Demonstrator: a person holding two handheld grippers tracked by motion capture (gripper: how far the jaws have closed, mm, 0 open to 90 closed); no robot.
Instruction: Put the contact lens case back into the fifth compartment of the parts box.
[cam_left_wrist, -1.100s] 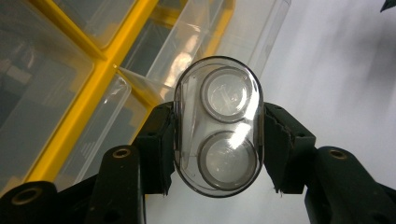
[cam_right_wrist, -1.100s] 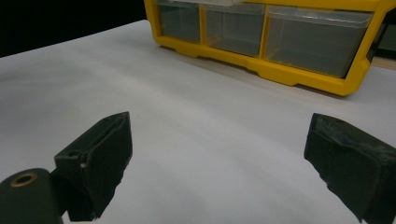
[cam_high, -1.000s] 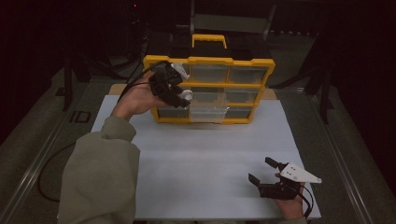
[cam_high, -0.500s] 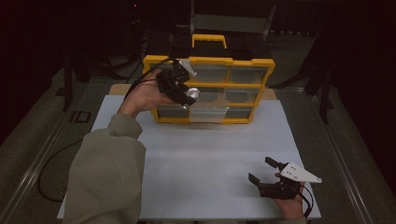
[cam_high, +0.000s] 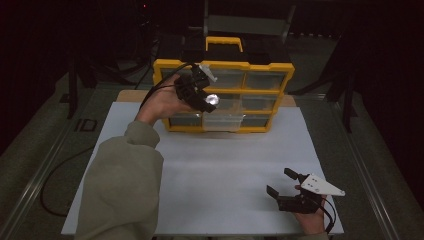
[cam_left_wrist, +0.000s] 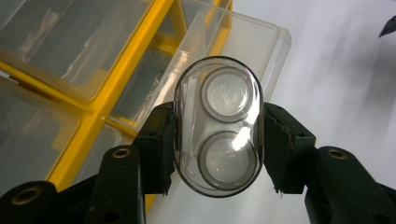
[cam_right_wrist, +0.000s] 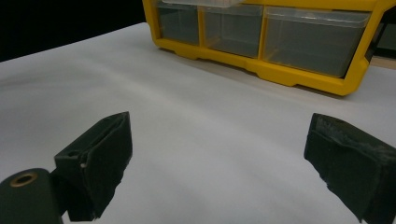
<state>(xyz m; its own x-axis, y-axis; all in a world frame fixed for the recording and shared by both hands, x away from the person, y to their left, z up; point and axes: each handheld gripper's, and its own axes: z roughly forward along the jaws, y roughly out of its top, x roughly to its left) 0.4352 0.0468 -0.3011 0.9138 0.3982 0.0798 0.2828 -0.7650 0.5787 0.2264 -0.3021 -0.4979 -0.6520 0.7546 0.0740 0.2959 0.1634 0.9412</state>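
Note:
My left gripper (cam_high: 209, 100) is held up in front of the yellow drawer organizer (cam_high: 225, 64), shut on a clear oval plastic case (cam_high: 212, 99). In the left gripper view the case (cam_left_wrist: 218, 93) has two round wells and both pads press on its sides, with my left gripper (cam_left_wrist: 218, 154) above a pulled-out clear drawer (cam_left_wrist: 261, 42). That drawer (cam_high: 223, 122) juts from the bottom row. My right gripper (cam_high: 284, 183) rests low on the white mat (cam_high: 225, 165) at the front right, open with nothing between its fingers (cam_right_wrist: 100, 154).
The organizer (cam_right_wrist: 299, 74) stands at the far edge of the mat, its other clear drawers pushed in. A black cable (cam_high: 55, 185) trails off the table's left side. Dark frame posts stand on both sides behind the table.
My left hand has carried the clear case a little to the right, from the organizer's left column to over the pulled-out middle drawer. The right gripper has stayed put.

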